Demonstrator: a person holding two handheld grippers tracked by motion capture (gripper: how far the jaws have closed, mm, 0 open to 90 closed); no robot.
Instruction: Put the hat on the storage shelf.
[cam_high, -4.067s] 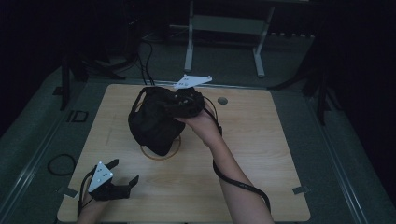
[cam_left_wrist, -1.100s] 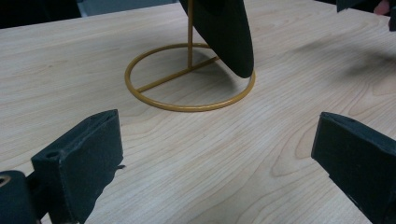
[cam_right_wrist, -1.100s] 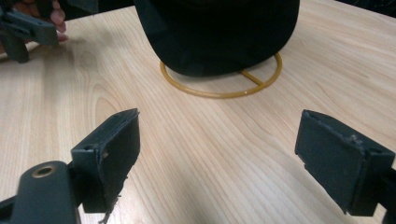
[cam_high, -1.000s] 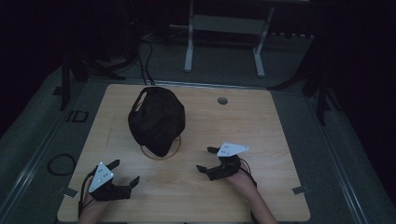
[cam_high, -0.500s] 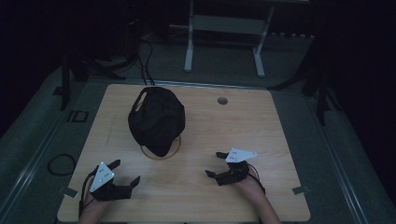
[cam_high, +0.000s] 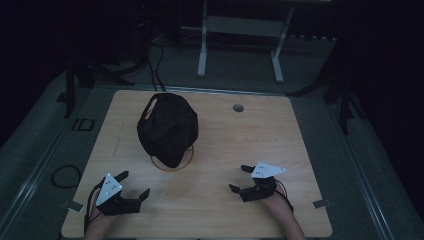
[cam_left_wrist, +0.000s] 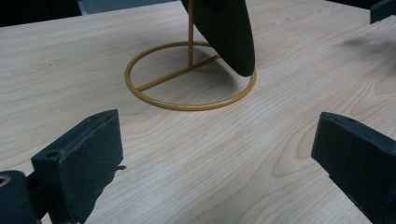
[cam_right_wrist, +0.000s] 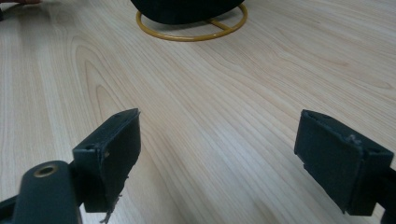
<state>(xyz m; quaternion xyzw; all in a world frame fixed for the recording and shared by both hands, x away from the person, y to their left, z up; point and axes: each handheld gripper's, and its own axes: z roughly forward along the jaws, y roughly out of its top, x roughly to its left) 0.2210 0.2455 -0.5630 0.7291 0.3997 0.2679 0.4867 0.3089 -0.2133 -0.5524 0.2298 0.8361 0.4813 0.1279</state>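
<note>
A black cap (cam_high: 167, 128) hangs on a gold wire stand (cam_high: 172, 165) at the middle left of the wooden table (cam_high: 250, 130). The stand's ring base (cam_left_wrist: 189, 74) and the cap's brim (cam_left_wrist: 226, 32) lie ahead in the left gripper view; the ring (cam_right_wrist: 191, 25) sits far off in the right gripper view. My left gripper (cam_high: 134, 186) rests open at the front left corner, nothing between its jaws. My right gripper (cam_high: 240, 178) rests open at the front right, jaws wide apart over bare wood.
A round cable hole (cam_high: 238, 108) sits at the table's back right. Behind the table stand a white frame (cam_high: 240, 40) and dark cables (cam_high: 150, 55) on the floor. A cable loop (cam_high: 65, 176) lies left of the table.
The right gripper let go of the cap, left it on the stand, and drew back to the front right of the table, open. The left gripper stayed put.
</note>
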